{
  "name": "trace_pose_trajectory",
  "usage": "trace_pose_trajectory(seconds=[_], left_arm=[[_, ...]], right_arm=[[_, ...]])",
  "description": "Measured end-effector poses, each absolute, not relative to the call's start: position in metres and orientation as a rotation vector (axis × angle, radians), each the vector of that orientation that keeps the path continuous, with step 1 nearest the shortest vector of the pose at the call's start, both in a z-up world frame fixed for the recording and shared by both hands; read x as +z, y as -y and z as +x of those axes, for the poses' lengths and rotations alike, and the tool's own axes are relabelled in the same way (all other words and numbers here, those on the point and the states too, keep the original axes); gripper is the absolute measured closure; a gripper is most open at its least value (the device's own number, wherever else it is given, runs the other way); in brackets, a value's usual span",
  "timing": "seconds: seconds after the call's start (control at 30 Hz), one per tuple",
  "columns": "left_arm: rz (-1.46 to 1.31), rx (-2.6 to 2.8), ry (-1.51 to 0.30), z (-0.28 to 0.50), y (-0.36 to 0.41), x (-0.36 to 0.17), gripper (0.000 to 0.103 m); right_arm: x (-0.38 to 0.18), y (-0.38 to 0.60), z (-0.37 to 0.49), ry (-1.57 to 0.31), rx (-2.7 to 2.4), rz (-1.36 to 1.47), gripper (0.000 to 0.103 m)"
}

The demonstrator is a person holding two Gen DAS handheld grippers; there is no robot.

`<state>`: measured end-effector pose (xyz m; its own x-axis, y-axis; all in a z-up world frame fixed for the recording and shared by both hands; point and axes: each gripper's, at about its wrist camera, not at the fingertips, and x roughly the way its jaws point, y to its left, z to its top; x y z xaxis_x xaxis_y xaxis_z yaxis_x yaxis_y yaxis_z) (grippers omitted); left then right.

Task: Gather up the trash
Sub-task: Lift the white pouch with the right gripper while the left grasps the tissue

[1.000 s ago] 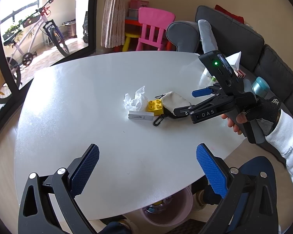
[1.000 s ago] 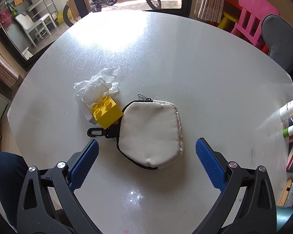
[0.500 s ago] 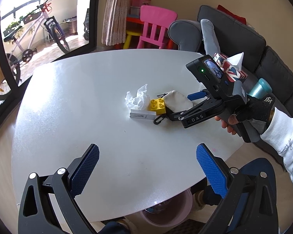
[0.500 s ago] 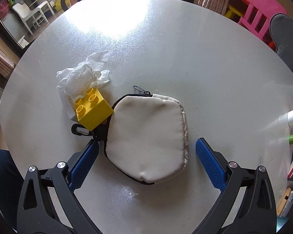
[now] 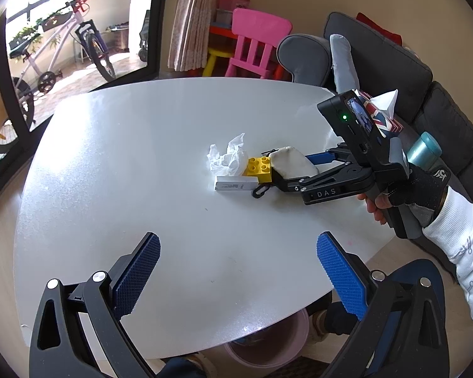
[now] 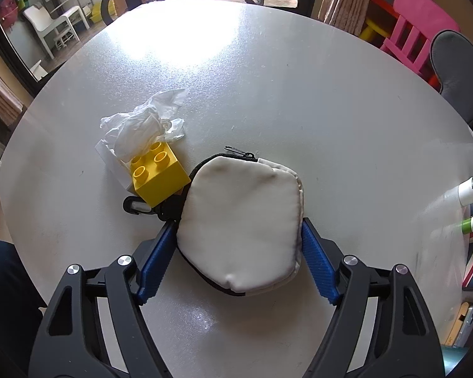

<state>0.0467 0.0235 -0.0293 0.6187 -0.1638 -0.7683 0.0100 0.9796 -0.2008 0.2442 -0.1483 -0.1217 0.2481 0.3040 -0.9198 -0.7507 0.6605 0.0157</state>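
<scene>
Since a second ago the right gripper (image 6: 238, 241) has come down over the cream zip pouch (image 6: 241, 223), and its jaws have just been closing; the blue pads now press both flanks of the pouch, clasping it on the white table (image 6: 299, 94). Touching the pouch sits a yellow toy brick (image 6: 156, 173), with a crumpled white tissue (image 6: 142, 126) just behind. "DAS" is printed on the right gripper's arm. Near the table's front edge, the left gripper (image 5: 238, 271) hovers spread wide, empty.

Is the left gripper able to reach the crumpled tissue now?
Probably yes: the left gripper is open, with bare table before the crumpled tissue; the right gripper stays at the pouch.
</scene>
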Motion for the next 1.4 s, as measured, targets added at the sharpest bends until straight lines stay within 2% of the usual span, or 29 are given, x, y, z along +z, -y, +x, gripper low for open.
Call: trace_pose_trajectory(seconds=[0.73,1.4], left_arm=[[-0.154,-0.094,-0.894,0.097,-0.028,-0.031,0.007],[-0.131,-0.077,-1.029,0.180,-0.027,-0.063,0.007]], right_arm=[[-0.076,0.196,0.212,-1.000,0.732,-0.364,0.027],[-0.071,0.214,0.219,-0.990,0.713,-0.333,0.027]])
